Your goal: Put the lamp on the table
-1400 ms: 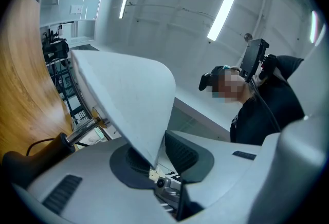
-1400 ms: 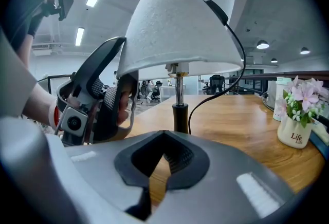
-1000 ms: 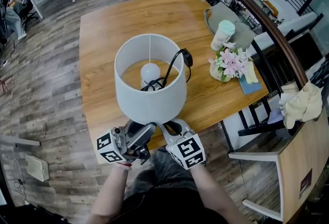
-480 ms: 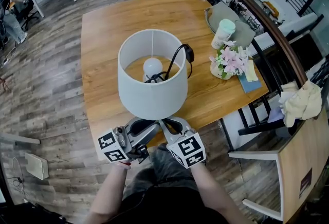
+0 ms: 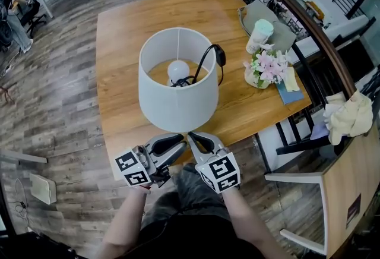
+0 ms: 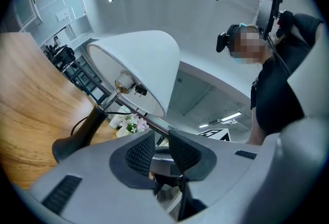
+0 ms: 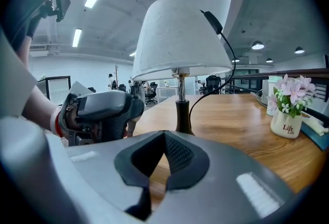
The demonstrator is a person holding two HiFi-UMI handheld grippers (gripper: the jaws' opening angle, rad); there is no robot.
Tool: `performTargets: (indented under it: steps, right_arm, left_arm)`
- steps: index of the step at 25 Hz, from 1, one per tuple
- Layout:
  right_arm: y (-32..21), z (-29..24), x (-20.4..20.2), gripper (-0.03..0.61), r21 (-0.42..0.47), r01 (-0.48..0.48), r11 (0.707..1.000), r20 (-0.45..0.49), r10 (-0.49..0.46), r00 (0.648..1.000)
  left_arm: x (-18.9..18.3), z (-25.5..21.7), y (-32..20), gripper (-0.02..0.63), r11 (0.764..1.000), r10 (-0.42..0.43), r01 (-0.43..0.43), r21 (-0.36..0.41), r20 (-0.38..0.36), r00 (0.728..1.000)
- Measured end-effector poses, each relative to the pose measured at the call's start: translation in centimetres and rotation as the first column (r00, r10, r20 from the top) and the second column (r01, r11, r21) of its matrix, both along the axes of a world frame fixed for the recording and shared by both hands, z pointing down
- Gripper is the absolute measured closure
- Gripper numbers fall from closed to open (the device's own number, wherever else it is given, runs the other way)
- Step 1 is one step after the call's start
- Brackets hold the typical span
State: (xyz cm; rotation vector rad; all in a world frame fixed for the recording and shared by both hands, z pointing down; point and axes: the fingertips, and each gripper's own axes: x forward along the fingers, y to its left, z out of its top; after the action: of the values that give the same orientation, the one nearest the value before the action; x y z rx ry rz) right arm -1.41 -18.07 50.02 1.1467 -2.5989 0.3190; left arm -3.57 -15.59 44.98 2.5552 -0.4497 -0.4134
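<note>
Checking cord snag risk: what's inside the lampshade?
A white bulb and a black cord bunched beside it, rising to a plug at the rim. From above, the lampshade hides the stem and base.

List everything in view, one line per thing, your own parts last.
Table: one, brown wood, middle of the head view.
Lamp: one, white-shaded with a dark stem, upright at the table's near side.
Bulb: one, white, inside the lamp.
Cord: one, black, plug hung over the lamp's rim.
Flower pot: one, pink blooms in a pale pot, table's right side.
Cup: one, mint lid, beyond the flower pot.
Book: one, blue, table's right edge.
Cloth: one, cream, right of the table.
Left gripper: one, grey, by the lamp, jaws slightly apart, grip unclear.
Right gripper: one, grey, beside it, jaws shut, empty.
</note>
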Motion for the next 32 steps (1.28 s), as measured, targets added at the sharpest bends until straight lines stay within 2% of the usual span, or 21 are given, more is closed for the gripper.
performTargets:
  steps: [1,5,11,22,32]
  right_arm:
    - [0.1,0.0,0.1,0.572,0.002,-0.003,1.000,0.002,0.003,1.000]
    - [0.9,-0.3,0.4,0.572,0.011,-0.016,1.000,0.013,0.016,1.000]
    - [2.2,-1.0,0.7,0.572,0.041,-0.029,0.999,0.022,0.029,0.999]
    - [3.6,-3.9,1.9,0.572,0.132,-0.083,0.988,0.059,0.076,0.995]
    - [6.5,-7.0,1.9,0.572,0.210,-0.109,0.972,0.094,0.090,0.991]
  left_arm:
    - [-0.1,0.1,0.1,0.534,1.000,-0.007,0.007,-0.002,0.008,1.000]
    - [-0.5,0.6,0.4,0.610,0.999,-0.050,0.051,-0.008,0.048,0.998]
    - [-1.9,0.9,0.4,0.617,0.982,-0.186,0.187,0.008,0.112,0.976]
    - [-5.1,-0.6,1.2,0.617,0.917,-0.399,0.386,0.102,0.187,0.898]
    - [-7.2,-4.0,3.4,0.617,0.844,-0.528,0.472,0.254,0.240,0.815]
